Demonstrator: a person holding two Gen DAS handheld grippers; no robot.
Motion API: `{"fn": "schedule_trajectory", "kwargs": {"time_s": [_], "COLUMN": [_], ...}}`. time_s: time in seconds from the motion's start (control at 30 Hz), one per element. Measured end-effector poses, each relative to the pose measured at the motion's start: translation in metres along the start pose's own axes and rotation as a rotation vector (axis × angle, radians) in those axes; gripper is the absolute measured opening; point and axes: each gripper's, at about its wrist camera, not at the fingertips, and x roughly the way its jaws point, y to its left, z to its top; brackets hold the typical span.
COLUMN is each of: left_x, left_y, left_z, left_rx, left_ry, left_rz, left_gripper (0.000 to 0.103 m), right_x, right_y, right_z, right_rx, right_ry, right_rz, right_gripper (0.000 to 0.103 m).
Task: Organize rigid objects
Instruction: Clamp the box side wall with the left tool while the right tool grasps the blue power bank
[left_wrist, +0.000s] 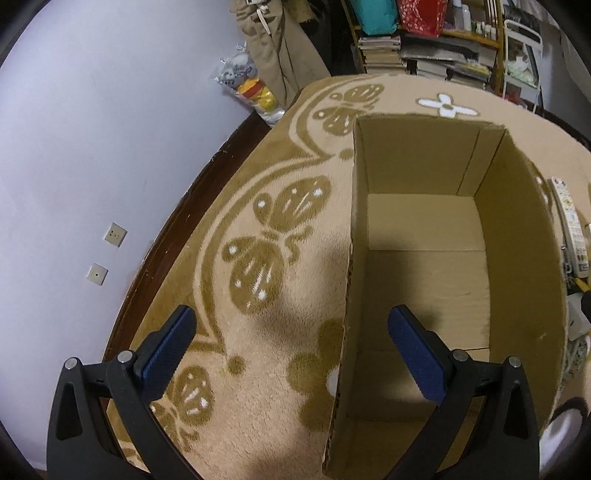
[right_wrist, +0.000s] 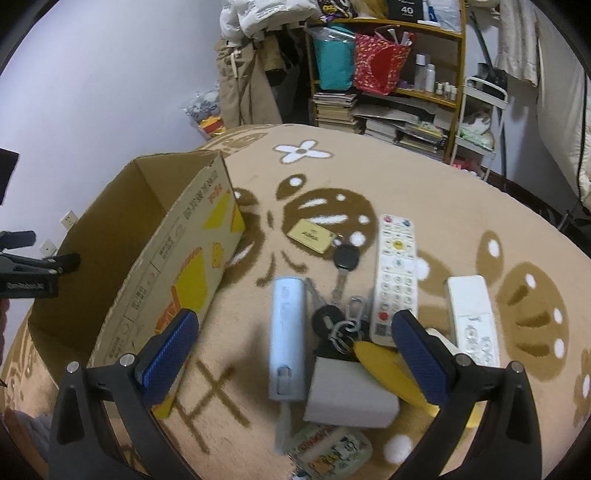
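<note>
Cardboard box (right_wrist: 155, 266) stands open-topped on a patterned carpet (right_wrist: 424, 177), left of the loose items; the left wrist view shows its bare floor (left_wrist: 424, 288) with nothing inside. Left gripper (left_wrist: 291, 339) hangs over the box's near left wall, one finger outside and one over the interior, jaws wide apart and holding nothing. Right gripper (right_wrist: 293, 339) hovers above the clutter, jaws likewise spread wide and empty.

Relation governing the coming move, as a judgement: the clutter lies directly ahead of and below the right gripper, so the right hand is the nearer one, and the box lies to its left. A pale blue cylinder (right_wrist: 288, 339) sits almost centred between the right fingers, its long axis running away from the camera, roughly parallel to the fingers; closing across its width would likely need no wrist turn.

Items in descending size:
- White remote control (right_wrist: 397, 273), long axis also pointing away, just inside the right finger.
- Grey block (right_wrist: 351, 391), near edge of the pile, beside the cylinder's near end.
- Second white remote (right_wrist: 474, 317), outside the right finger.
- Yellow curved piece (right_wrist: 384, 365), partly under the right finger; identity unclear.
- Printed tin (right_wrist: 328, 450), nearest the camera, blurred.
- Tan tag (right_wrist: 312, 236) and car key (right_wrist: 345, 260), farther off.
- Key ring cluster (right_wrist: 341, 325), between cylinder and remote.
</note>
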Motion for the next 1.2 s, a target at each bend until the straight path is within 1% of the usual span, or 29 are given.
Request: {"fn": "schedule_trajectory", "kwargs": {"time_s": [0.1,0.27,0.33,0.4,0.47,0.5,0.53,0.63,0.83,0.97,1.03,1.1,1.13,1.2], "left_x": [0.007,0.018,0.021,0.023,0.024,0.024,0.024,0.024,0.031,0.036,0.037,0.04,0.042,0.043], "left_y": [-0.003,-0.011,-0.012,-0.012,-0.012,-0.012,-0.012,-0.014,-0.014,-0.013,-0.014,-0.015,-0.015,-0.019], "left_z": [0.002,0.001,0.002,0.003,0.003,0.004,0.004,0.004,0.003,0.003,0.002,0.001,0.001,-0.001], "left_rx": [0.004,0.032,0.037,0.035,0.036,0.037,0.038,0.041,0.045,0.025,0.024,0.023,0.021,0.016], "left_ry": [0.019,0.053,0.066,0.073,0.076,0.078,0.081,0.086,0.118,0.154,0.164,0.176,0.185,0.196], "left_rz": [0.002,0.025,0.034,0.034,0.033,0.034,0.039,0.037,0.016,-0.022,-0.04,-0.047,-0.05,-0.065], "left_gripper": [0.102,0.102,0.102,0.102,0.102,0.102,0.102,0.098,0.083,0.065,0.062,0.053,0.051,0.041], "right_x": [0.009,0.024,0.028,0.034,0.039,0.041,0.043,0.051,0.064,0.072,0.074,0.077,0.077,0.076], "right_y": [0.007,0.013,0.015,0.017,0.016,0.015,0.015,0.014,0.014,0.014,0.014,0.016,0.017,0.019], "right_z": [0.004,0.001,-0.001,-0.003,-0.005,-0.006,-0.006,-0.006,-0.008,-0.011,-0.012,-0.014,-0.015,-0.017], "right_rx": [-0.02,-0.039,-0.055,-0.066,-0.06,-0.056,-0.053,-0.047,-0.025,-0.012,-0.01,-0.017,-0.022,-0.038], "right_ry": [0.002,0.048,0.064,0.092,0.113,0.122,0.135,0.167,0.215,0.233,0.246,0.26,0.257,0.256], "right_rz": [0.013,0.027,0.029,0.025,0.025,0.027,0.023,0.018,0.021,0.009,0.011,0.011,0.004,-0.019], "right_gripper": [0.103,0.093,0.084,0.079,0.076,0.073,0.067,0.061,0.054,0.052,0.041,0.037,0.035,0.029]}}
